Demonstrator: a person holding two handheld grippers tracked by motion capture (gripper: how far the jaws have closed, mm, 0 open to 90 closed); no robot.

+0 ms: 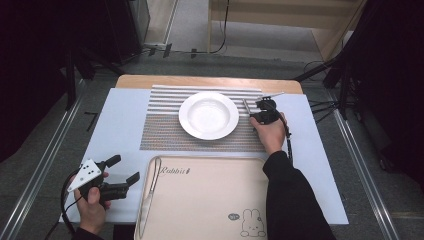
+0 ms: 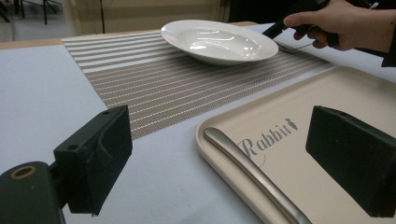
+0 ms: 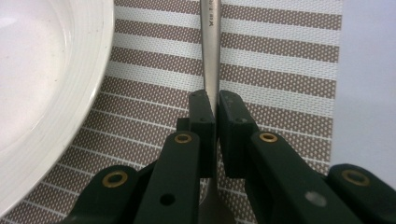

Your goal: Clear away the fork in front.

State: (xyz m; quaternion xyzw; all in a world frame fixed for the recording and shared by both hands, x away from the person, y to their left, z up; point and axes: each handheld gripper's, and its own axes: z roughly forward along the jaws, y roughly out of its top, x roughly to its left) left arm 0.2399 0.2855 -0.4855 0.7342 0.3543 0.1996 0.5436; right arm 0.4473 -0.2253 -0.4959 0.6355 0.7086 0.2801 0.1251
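Right gripper (image 3: 217,135): jaws closed on the flat metal handle of a piece of cutlery (image 3: 211,51), which runs up between the two black pads and away from the camera. Which kind of cutlery it is cannot be told; its far end is out of frame in the right gripper view and too small to read in the high view. The held piece lies low over the striped placemat (image 3: 280,51), just beside the right-hand rim of the white plate (image 3: 42,93), apart from the rim. In the high view the right gripper (image 1: 261,111) sits at the plate's (image 1: 208,115) right side, with the cutlery (image 1: 246,107) pointing toward the far edge of the table.

Left gripper (image 2: 219,158): jaws spread wide, nothing between them. In the high view the left gripper (image 1: 124,169) is held by the left hand (image 1: 92,202) well to the near left of the plate, over the pale table cover (image 1: 120,125), just off the left edge of the beige tray (image 1: 210,200).

The tray lies on the near side of the plate, beyond the placemat's near edge. It bears the word "Rabbit" and a small rabbit drawing. A second piece of cutlery (image 2: 254,175) lies inside the tray along its left rim; in the left gripper view its handle end points toward the plate.

The plate stands on the placemat (image 1: 165,125), toward the mat's right half.
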